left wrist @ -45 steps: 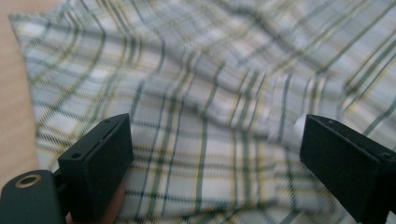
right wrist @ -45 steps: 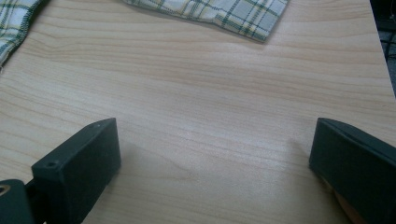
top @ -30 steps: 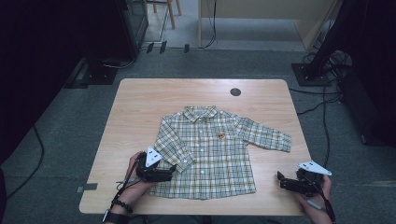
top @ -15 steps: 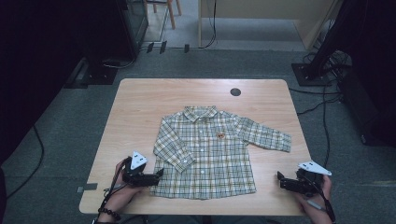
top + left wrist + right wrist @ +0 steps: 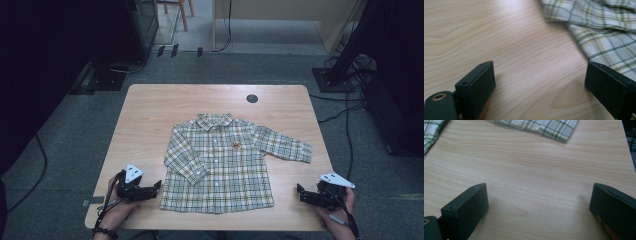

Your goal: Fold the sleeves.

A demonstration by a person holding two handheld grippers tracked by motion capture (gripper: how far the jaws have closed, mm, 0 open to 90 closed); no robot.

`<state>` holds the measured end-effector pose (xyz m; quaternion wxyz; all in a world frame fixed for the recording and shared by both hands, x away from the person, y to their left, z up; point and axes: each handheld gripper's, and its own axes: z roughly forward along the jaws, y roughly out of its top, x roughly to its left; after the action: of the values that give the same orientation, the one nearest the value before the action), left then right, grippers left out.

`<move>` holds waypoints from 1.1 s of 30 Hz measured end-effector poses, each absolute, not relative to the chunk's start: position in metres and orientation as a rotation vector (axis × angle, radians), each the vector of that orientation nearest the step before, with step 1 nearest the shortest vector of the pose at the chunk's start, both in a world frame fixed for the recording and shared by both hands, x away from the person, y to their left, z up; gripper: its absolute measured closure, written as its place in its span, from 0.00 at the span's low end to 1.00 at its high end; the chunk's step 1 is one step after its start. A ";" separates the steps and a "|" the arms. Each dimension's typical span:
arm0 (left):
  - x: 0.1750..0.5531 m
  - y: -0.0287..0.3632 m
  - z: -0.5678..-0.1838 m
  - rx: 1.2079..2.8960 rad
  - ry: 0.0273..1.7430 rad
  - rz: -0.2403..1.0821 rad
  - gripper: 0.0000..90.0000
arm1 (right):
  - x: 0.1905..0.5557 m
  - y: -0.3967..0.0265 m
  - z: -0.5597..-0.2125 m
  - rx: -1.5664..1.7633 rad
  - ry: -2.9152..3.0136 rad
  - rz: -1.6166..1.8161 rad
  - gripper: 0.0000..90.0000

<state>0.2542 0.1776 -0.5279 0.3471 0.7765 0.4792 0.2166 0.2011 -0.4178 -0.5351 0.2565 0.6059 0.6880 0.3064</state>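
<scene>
The plaid shirt (image 5: 220, 162) lies between the 2 wide-open, empty grippers, left (image 5: 156, 187) and right (image 5: 300, 191).

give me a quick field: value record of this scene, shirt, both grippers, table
shirt: plaid shirt lying flat, front up, buttoned, collar to the far side
sleeves: one folded in over the front, the other spread out to the side
left gripper: open, empty, just off the shirt's near corner
right gripper: open, empty, over bare wood, apart from the shirt
table: wooden table, dark round disc near its far edge
</scene>
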 end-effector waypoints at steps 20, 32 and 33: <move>0.246 0.226 -0.528 1.899 1.465 0.669 0.11 | 0.201 -0.418 -0.535 1.642 1.868 0.830 0.02; 0.242 0.248 -0.528 1.860 1.527 0.695 0.11 | 0.201 -0.418 -0.535 1.643 1.868 0.830 0.02; 0.242 0.249 -0.528 1.859 1.531 0.697 0.11 | 0.201 -0.418 -0.535 1.642 1.868 0.830 0.02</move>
<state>0.2420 0.2492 -0.5277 0.3119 0.7045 0.5802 0.2639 0.2011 -0.4179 -0.5351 0.2570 0.6053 0.6885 0.3058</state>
